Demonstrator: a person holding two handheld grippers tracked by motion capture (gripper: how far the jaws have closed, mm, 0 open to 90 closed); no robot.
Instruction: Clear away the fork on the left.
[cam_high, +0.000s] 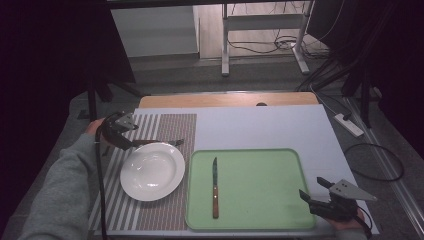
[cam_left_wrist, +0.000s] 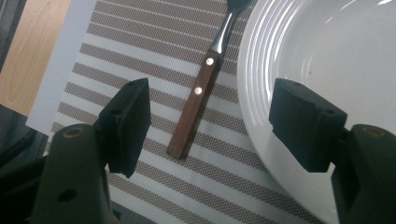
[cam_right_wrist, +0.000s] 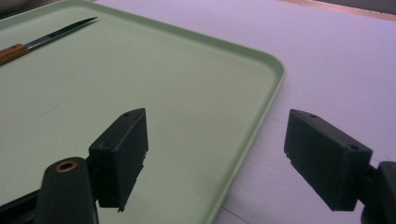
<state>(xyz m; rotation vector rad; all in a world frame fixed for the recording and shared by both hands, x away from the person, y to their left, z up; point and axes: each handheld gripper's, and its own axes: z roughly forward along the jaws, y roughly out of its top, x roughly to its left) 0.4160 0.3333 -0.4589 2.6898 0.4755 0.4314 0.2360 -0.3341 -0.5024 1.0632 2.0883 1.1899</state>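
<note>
Left claw (cam_left_wrist: 210, 126) open above the wood-handled fork (cam_left_wrist: 198, 100), lying centre frame on the striped placemat (cam_left_wrist: 140, 60) beside the white plate (cam_left_wrist: 327, 56); light, stiff, thin, best pinched mid-handle; right claw (cam_right_wrist: 215, 158) open, idle.

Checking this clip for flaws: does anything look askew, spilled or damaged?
Nothing spilled or damaged. One oddity: the fork lies slanted across the mat, its head tucked against the plate rim. The knife lies straight on the tray.

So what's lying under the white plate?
The white plate sits on the striped placemat. A wooden-handled utensil lies on the mat beside its rim; the utensil's head runs out of frame, so its type is unclear.
</note>
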